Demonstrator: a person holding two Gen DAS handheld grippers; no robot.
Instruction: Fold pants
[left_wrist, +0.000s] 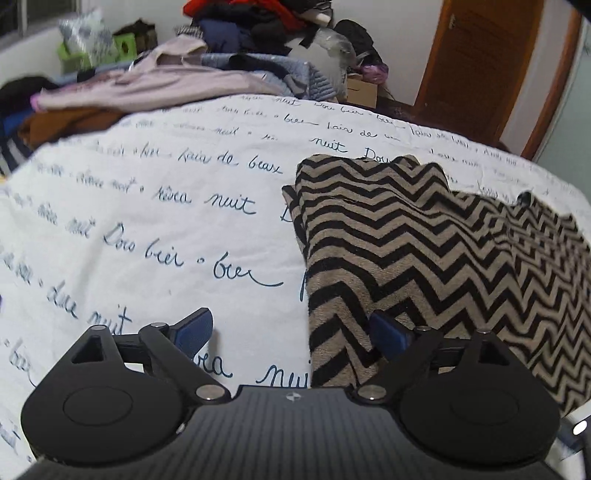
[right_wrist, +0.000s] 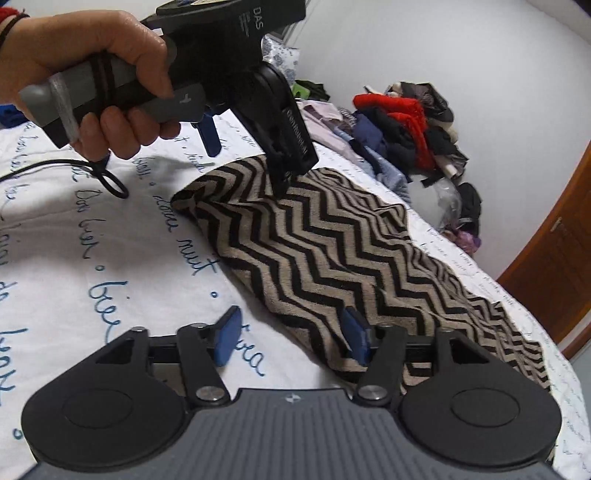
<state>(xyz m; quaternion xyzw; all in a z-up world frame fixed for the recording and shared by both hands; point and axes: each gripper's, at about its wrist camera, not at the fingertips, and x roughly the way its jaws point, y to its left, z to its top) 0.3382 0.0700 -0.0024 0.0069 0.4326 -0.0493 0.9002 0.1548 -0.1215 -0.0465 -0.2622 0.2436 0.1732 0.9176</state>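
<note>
I am holding two grippers over a bed with a white bedspread with blue handwriting on it (left_wrist: 155, 229). The tan and black zigzag knit pants (left_wrist: 424, 251) are lying flat on that bedspread, folded into a long strip.

My left gripper (left_wrist: 295, 334) is sitting at one end of the pants. Its blue fingers are spread wide apart. One blue finger (left_wrist: 388, 332) is resting on top of the pants, and the other is over the bare bedspread just beside the pants' edge. It is not pinching anything.

My right gripper (right_wrist: 293, 338) is sitting at the other end of the pants (right_wrist: 332, 251). Its blue fingers are spread wide too. One finger (right_wrist: 356, 338) is touching the pants, and the other is over the bedspread (right_wrist: 110, 240) beside them. It is not holding anything either.

From the right gripper's camera I am seeing my left hand (right_wrist: 110, 74) wrapped around the grey handle of the left gripper (right_wrist: 247, 162), whose far tip is pressing down on the pants.

Behind the pants, at the far side of the bedspread, a messy pile of red, black and blue clothes (right_wrist: 406, 125) is lying. A brown wooden door (left_wrist: 491, 66) is standing past the pants' far end.
</note>
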